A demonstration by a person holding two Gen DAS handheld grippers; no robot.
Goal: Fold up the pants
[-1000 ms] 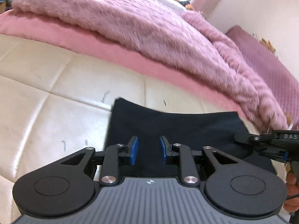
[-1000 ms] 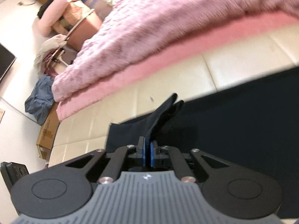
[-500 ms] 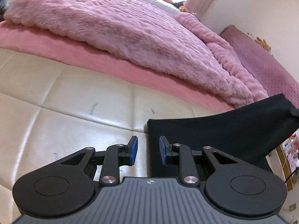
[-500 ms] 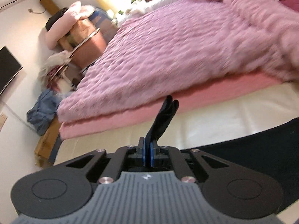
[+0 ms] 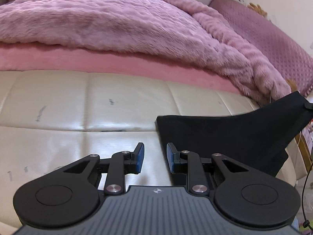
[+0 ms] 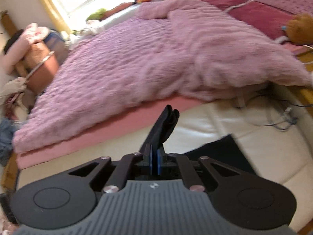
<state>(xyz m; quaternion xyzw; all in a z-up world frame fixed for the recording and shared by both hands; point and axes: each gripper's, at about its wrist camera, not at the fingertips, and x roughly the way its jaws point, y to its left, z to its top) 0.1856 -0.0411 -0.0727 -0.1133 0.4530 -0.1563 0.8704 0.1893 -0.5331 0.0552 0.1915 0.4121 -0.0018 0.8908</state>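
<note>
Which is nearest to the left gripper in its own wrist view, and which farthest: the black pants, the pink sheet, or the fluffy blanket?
1. Black pants, just right of the left gripper.
2. Pink sheet, beyond the cream surface.
3. Fluffy blanket, behind the sheet.

The pants (image 5: 225,135) run off the left wrist view's edge at 3 o'clock, so the raised corner's holder is cut off. In the right wrist view the gripper (image 6: 155,161) body hides most of the pants (image 6: 221,146) at 6 o'clock. The blanket (image 6: 137,64) is blurred, and the clutter (image 6: 29,45) at 9 o'clock is too smeared to identify.
</note>
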